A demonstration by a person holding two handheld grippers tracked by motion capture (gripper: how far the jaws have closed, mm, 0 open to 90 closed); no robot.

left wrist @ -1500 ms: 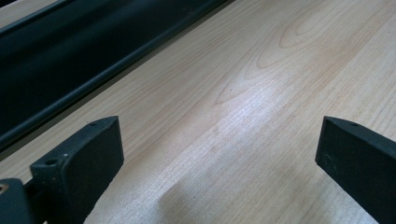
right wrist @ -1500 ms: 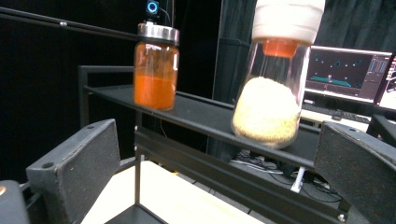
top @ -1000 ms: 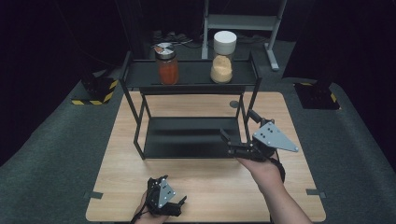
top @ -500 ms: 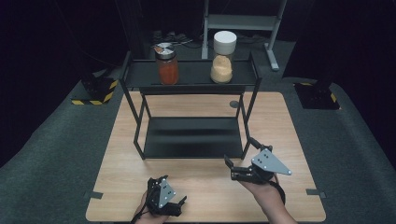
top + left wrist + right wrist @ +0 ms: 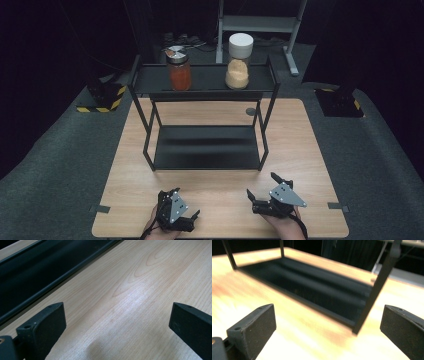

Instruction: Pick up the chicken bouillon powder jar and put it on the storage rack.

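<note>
Pulled back from beside the black rack [image 5: 207,120], the right tool [image 5: 264,192], now low on the tabletop [image 5: 310,150] at about 5 o'clock, near the front edge. Wide open, jaws far apart, nothing between them. In the right gripper view, pointing at the rack's bottom shelf [image 5: 312,292] and one thin black leg [image 5: 374,290], with bare wood under the jaws.

Same spot as before for the left tool [image 5: 184,216], at about 7 o'clock by the front edge. Also wide open and empty. Bare wood between its jaws in the left gripper view, and the dark edge of the rack up at 10 o'clock.

Up on the top shelf, at 12 o'clock, two jars standing straight: a red jar [image 5: 179,69] on the left, a white-lidded jar [image 5: 239,61] on the right, well apart from both tools.
</note>
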